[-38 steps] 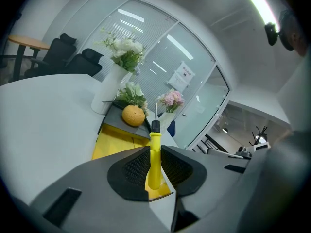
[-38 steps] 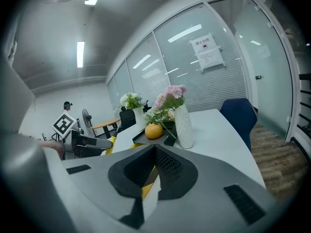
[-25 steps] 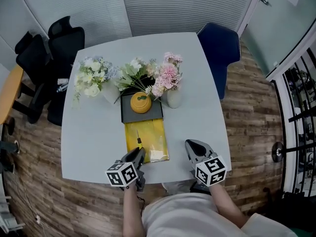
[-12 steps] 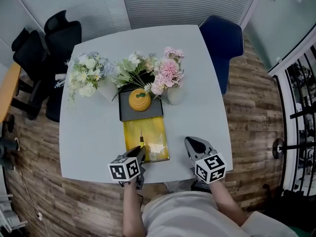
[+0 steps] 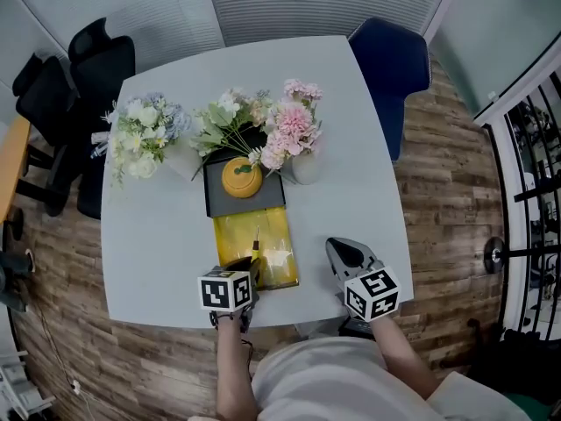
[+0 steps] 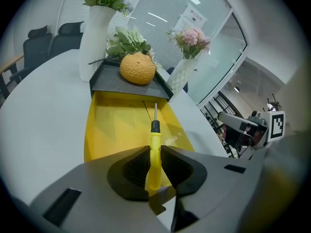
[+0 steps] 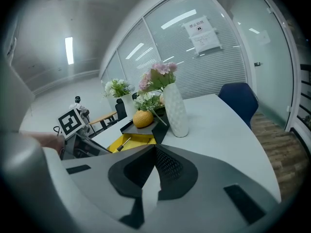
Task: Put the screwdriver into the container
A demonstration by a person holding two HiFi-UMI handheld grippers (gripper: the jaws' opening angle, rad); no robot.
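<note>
My left gripper (image 5: 248,270) (image 6: 154,168) is shut on the yellow handle of the screwdriver (image 5: 255,251) (image 6: 154,147). Its black collar and metal shaft point forward over the open yellow container (image 5: 233,235) (image 6: 112,125), above the container's near end. The container lies on the white table (image 5: 158,244), against a dark tray (image 5: 221,203). My right gripper (image 5: 344,254) (image 7: 155,165) hovers near the table's front edge, right of the container, shut with nothing in it. From the right gripper view, the screwdriver (image 7: 124,143) shows above the container (image 7: 138,140).
An orange ornament (image 5: 241,176) (image 6: 138,68) sits on the dark tray. White vases with flowers (image 5: 294,139) (image 5: 140,134) stand behind and beside it. A blue chair (image 5: 390,68) is at the far side and black chairs (image 5: 74,77) at the left.
My left gripper has moved a little forward and right with the screwdriver, further over the container's near end. The right gripper has barely moved.
</note>
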